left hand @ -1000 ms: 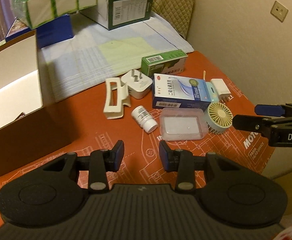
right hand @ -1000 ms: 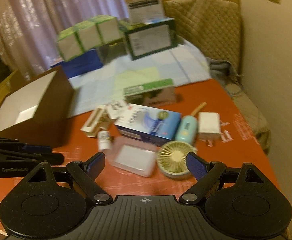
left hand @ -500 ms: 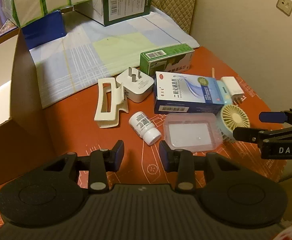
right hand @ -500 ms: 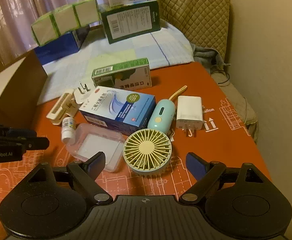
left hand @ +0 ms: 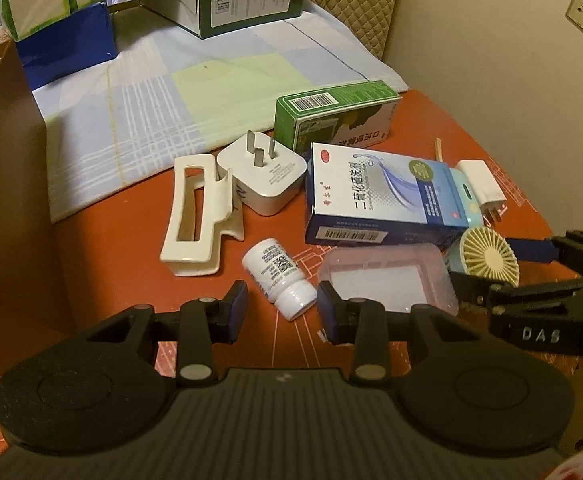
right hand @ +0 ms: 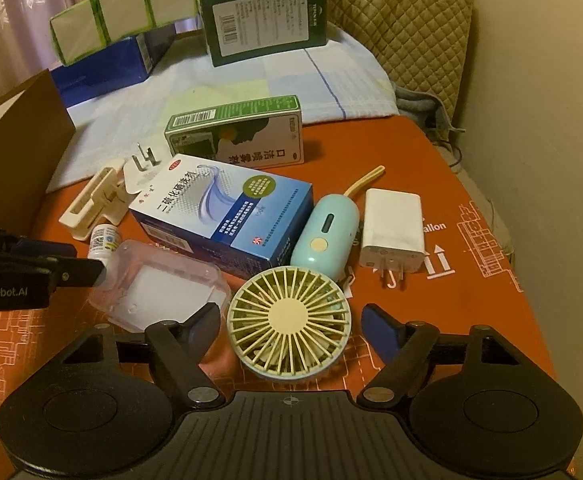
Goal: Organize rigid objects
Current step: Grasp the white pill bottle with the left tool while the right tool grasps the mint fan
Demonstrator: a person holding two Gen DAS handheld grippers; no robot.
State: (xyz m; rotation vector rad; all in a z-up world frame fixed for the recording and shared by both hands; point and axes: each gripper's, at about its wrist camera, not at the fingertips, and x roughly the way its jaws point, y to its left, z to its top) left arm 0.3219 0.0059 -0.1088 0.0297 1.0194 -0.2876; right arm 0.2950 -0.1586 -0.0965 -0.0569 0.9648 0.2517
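The right tool (right hand: 289, 330), jaws spread and just been closing, straddles the round fan head (right hand: 289, 322) lying flat on the worktop (right hand: 471, 280). The left tool (left hand: 278, 308), spread and empty, frames the bottle (left hand: 277, 276).

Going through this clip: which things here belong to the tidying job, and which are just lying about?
Job:
small white bottle
hand fan
clear plastic case
blue medicine box
green box
white chargers
cream hair clip
cardboard box

Lying about:
checked cloth
stacked cartons
quilted cushion
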